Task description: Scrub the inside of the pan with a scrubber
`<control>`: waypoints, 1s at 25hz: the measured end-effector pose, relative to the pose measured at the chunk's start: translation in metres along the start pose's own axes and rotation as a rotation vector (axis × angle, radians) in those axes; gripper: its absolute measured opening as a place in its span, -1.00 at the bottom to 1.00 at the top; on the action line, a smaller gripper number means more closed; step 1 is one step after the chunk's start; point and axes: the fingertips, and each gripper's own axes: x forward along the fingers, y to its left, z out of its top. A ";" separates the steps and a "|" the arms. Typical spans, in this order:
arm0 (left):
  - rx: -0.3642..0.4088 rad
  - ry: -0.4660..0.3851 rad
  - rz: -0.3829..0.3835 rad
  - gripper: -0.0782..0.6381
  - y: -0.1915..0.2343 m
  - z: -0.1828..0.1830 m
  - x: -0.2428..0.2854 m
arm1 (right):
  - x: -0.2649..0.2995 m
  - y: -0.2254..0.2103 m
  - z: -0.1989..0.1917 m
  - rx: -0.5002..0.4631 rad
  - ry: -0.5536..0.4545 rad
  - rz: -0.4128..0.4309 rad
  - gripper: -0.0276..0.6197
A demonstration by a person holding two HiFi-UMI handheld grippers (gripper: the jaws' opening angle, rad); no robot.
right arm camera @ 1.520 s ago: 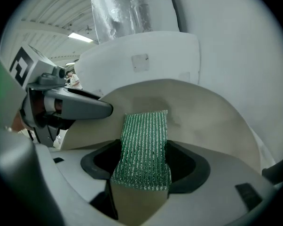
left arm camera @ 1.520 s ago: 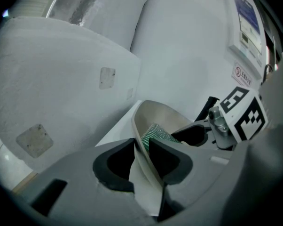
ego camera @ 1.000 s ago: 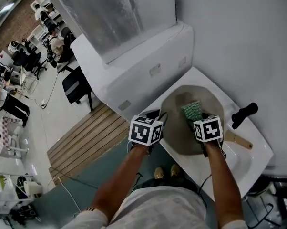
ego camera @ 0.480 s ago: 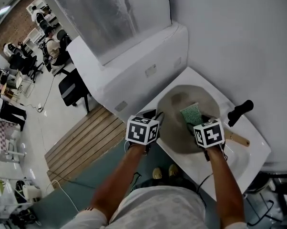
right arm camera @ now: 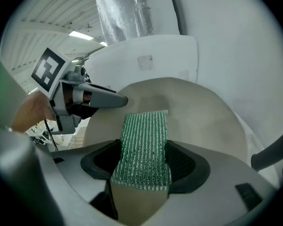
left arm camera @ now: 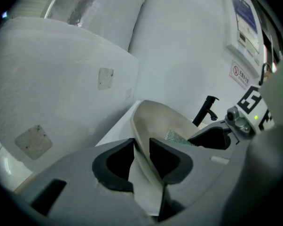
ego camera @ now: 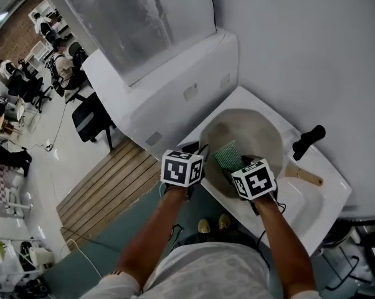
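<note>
My two bare forearms (ego camera: pixel 155 229) reach forward and down side by side over my shoes (ego camera: pixel 212 224). The marker cubes sit close together at the near edge of the white rectangular sink basin (ego camera: pixel 327 189). My left gripper (left arm camera: pixel 141 149) points down at a slant and is clamped on the near rim of the round beige pan (ego camera: pixel 253 132). The thin wall of the pan runs up between its two dark pads. Just beside it, my right gripper (right arm camera: pixel 144 161) tilts more steeply into the pan and is clenched on the green mesh scrubber (ego camera: pixel 228 156). The pad sticks out past the jaws and lies against the pan's inner wall on the side close to my left gripper. The pan rests tilted in the basin, and its flat wooden handle (ego camera: pixel 306 177) juts out to the right across the basin. The black tap (ego camera: pixel 306 142) stands on the rim just beyond the handle, apart from both grippers. Past the pan, a white box-shaped cabinet (ego camera: pixel 175 86) butts against the sink's far left corner, and a silver foil-wrapped duct (ego camera: pixel 125 17) rises above it. To the left and lower down lies a slatted wooden platform (ego camera: pixel 106 179). Beyond it stands a black office chair (ego camera: pixel 88 117), with seated people farther back.
</note>
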 end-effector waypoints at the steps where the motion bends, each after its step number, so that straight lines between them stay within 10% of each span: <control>1: 0.000 0.000 0.001 -0.47 0.000 0.000 0.000 | 0.003 0.002 -0.001 -0.004 0.009 0.005 0.02; 25: 0.017 -0.012 0.012 -0.46 0.001 0.000 0.000 | -0.022 -0.065 -0.040 0.010 0.080 -0.158 0.02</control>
